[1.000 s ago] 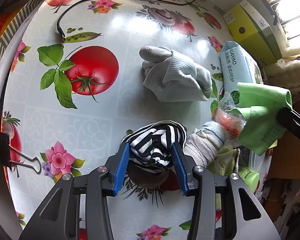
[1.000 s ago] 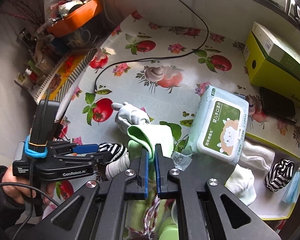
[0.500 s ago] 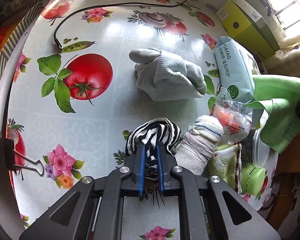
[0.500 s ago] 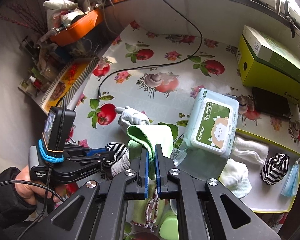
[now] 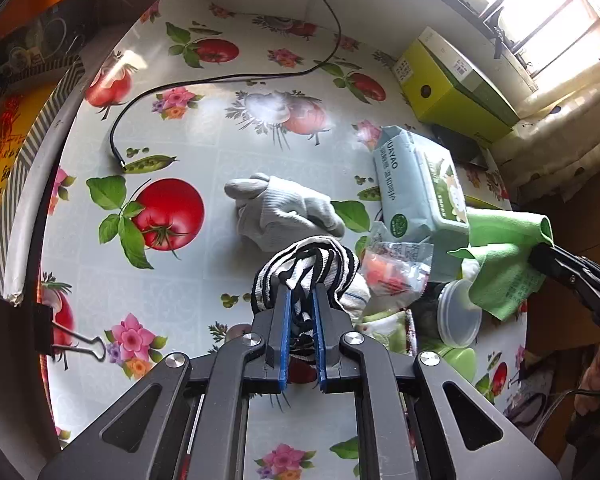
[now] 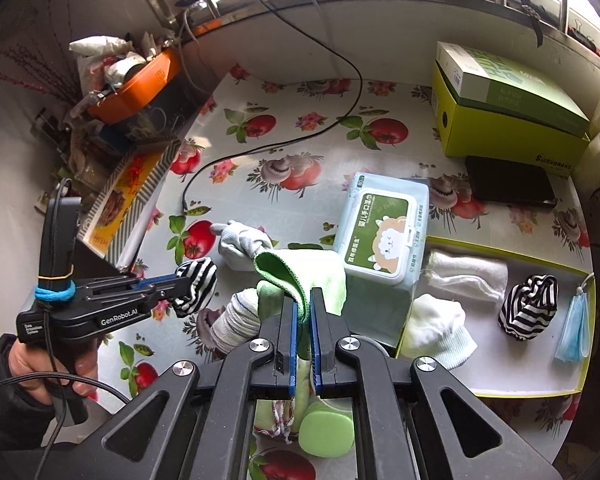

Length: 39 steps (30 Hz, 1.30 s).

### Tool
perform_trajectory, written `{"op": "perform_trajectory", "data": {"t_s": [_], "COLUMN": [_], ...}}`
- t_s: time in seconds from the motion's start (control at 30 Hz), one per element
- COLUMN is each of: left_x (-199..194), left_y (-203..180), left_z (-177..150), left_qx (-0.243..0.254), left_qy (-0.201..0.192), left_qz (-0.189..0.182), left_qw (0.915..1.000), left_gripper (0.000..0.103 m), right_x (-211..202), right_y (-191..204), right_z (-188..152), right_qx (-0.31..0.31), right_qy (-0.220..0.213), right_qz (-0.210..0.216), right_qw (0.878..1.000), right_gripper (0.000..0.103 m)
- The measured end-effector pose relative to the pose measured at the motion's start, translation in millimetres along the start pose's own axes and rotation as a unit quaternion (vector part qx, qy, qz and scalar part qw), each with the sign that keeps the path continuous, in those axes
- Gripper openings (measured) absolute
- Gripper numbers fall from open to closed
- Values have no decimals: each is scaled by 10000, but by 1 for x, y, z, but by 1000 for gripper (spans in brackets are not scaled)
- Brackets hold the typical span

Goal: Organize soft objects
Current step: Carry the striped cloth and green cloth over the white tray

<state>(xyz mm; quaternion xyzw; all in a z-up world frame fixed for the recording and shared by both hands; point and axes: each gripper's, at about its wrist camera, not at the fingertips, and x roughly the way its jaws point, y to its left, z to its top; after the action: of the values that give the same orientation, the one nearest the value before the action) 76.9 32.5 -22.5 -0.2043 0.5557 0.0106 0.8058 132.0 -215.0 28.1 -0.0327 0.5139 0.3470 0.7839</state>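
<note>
Above the table (image 6: 300, 184), left gripper (image 5: 300, 300) tilted down clamping striped sock (image 5: 308, 264), right gripper (image 6: 303, 304) pinching green cloth (image 6: 300, 272).

Tabletop (image 6: 380, 160): glove (image 6: 242, 242) lies mid, wipes pack (image 6: 380, 228) to its right, cable (image 6: 276, 148) running from behind down to the left of glove. Box (image 6: 512, 116) at back right w/ smaller box (image 6: 500, 76) on top, flat case (image 6: 510, 182) just in front of it. Tray (image 6: 500, 390) front right holds folded towel (image 6: 466, 274), sock (image 6: 440, 328), striped roll (image 6: 528, 306), mask (image 6: 576, 324) at its right end. Left gripper (image 5: 300, 292) above tabletop w/ striped sock (image 5: 312, 264) btwn fingers; right gripper (image 6: 303, 300) has cloth (image 6: 300, 272) over wipes pack's near-left corner.
</note>
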Motion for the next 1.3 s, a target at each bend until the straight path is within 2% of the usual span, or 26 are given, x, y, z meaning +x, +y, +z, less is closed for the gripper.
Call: {"op": "perform_trajectory", "data": {"t_s": [0.3, 0.7, 1.07, 1.3], "left_x": [-5, 4, 8, 11], "left_y": [-41, -103, -140, -157], "left_z": [13, 23, 26, 28], "left_qx": [406, 1060, 1448, 1607], "left_qy": [-50, 44, 118, 151], "left_qz": [-146, -343, -448, -478], "left_qw": [9991, 9938, 9884, 9857], "left_gripper": [10, 10, 10, 10], "right_x": [-23, -52, -46, -42], "right_y": [-46, -113, -150, -181], "right_z": [-13, -42, -53, -62], "right_qx": [496, 1228, 1602, 1826], "right_qy": [-192, -368, -319, -282], "right_qz": [-208, -581, -702, -936], "right_qw": [9984, 9900, 9841, 9783], "right_gripper": [6, 6, 6, 6]}}
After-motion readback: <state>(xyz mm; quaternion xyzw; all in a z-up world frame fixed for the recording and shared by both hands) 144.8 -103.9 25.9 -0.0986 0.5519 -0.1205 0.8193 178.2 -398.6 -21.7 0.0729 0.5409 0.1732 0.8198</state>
